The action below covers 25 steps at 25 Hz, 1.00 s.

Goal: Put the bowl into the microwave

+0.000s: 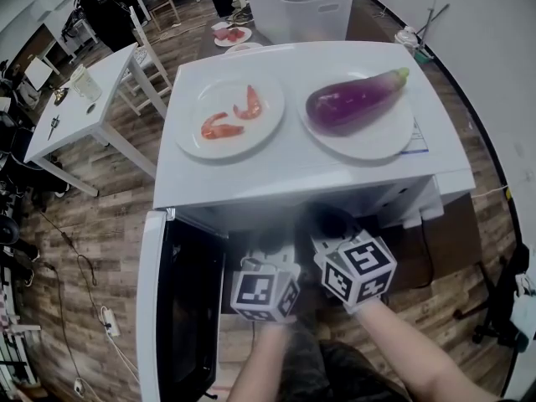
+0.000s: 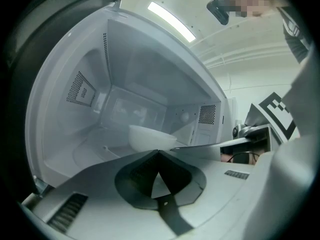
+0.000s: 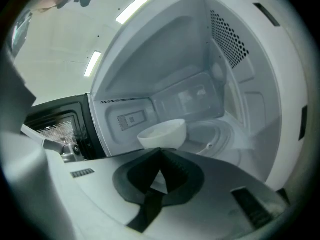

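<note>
A white bowl (image 3: 163,133) stands inside the open white microwave (image 1: 293,174), left of the glass turntable (image 3: 220,134). It also shows just beyond the tips in the left gripper view, bowl (image 2: 150,136). My left gripper (image 2: 159,152) and my right gripper (image 3: 160,149) both point into the cavity, side by side. Each has its jaws closed together, and I see nothing between the pads. The bowl's base is hidden behind the jaws in both gripper views. In the head view only the two marker cubes (image 1: 265,292) show; the jaws and the bowl are hidden under the microwave's top.
The microwave door (image 1: 180,308) hangs open to the left. On the microwave's top stand a plate with shrimps (image 1: 230,115) and a plate with an eggplant (image 1: 360,107). A white table (image 1: 79,111) is at the far left, a white bin (image 1: 301,7) behind.
</note>
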Tool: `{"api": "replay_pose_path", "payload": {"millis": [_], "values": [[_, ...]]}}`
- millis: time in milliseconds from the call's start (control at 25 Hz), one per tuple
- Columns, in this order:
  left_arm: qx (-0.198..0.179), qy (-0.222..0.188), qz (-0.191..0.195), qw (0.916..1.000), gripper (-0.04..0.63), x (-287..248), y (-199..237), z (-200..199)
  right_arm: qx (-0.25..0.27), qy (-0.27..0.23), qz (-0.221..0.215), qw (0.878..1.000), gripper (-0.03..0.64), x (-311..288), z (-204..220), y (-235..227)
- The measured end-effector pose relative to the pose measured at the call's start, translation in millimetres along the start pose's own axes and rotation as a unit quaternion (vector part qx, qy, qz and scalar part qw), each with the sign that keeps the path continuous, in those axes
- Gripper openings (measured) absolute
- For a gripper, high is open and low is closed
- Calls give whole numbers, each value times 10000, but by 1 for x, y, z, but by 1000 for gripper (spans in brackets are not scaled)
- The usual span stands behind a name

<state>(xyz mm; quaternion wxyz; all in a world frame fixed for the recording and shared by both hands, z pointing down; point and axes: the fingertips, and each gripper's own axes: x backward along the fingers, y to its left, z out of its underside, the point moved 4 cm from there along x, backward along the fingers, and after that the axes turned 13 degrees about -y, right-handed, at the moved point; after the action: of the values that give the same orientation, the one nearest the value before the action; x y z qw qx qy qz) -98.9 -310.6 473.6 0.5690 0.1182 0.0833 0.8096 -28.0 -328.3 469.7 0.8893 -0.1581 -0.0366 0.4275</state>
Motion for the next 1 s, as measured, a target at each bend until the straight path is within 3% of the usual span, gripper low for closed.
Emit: {"api": "replay_pose_path", "payload": {"millis": [320, 560, 1000], "values": [[-43, -91, 33, 9999, 0, 8, -6, 1, -31, -279, -267, 9992, 6, 11, -1, 8], [-81, -66, 78, 9999, 0, 17, -15, -1, 109, -90, -256, 9996, 3, 21, 6, 10], [-161, -113, 174, 9997, 0, 40, -37, -13, 22, -187, -559, 9983, 2, 49, -8, 28]]}}
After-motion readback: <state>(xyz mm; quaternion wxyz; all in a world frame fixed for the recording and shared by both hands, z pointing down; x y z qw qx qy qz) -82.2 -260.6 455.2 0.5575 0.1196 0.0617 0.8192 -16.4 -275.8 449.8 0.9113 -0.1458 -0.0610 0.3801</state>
